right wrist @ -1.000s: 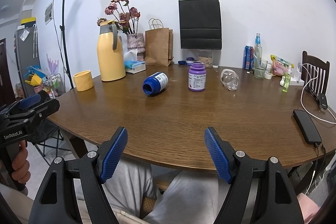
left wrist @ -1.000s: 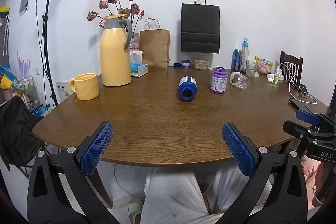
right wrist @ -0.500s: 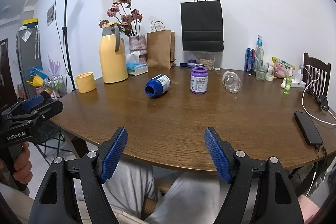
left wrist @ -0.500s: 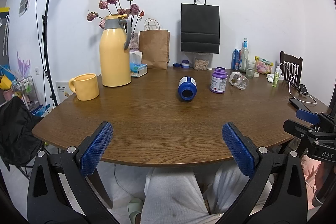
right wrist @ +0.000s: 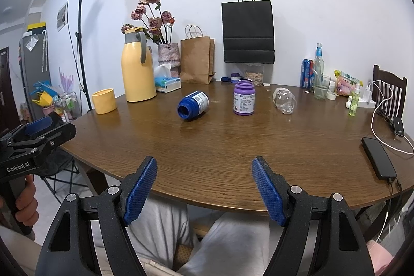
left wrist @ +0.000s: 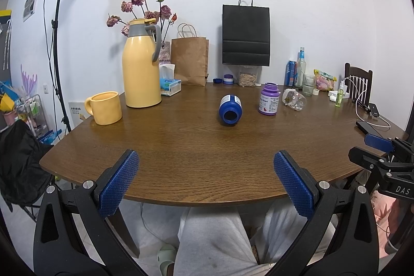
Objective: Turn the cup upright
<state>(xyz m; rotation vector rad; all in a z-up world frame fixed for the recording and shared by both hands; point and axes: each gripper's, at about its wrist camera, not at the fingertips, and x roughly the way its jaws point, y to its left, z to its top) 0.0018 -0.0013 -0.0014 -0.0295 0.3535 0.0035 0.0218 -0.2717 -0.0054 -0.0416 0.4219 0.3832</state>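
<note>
1. A brown wooden worktop (right wrist: 220,146) stands against a white wall, with bags, bottles and a yellow jug along its far side. A purple bottle (right wrist: 244,97) stands upright near the middle and serves as the landmark.
2. The cup (right wrist: 284,100) I take to be the task's thing is the clear one on its side just to the right of the purple bottle, near it but not touching. The left wrist view shows the same cup (left wrist: 295,101) well off to the right.
3. Its long axis runs slantwise, one end toward the far wall and the other toward the person's right. Which end is the mouth I cannot tell.
4. It looks transparent and smooth, with highlights on its rounded wall, so it will probably roll and slip easily.
5. A blue bottle (right wrist: 192,105) also lies on its side, left of the purple bottle, with its open mouth facing the person.
6. The right claw (right wrist: 204,188) hangs at the near edge of the worktop, spread wide and empty. The cup lies ahead of it, a little to the right.
7. The left claw (left wrist: 204,180) is likewise spread wide and empty, and points at the blue bottle.
8. The right claw seems the nearer one for the reach.
</note>
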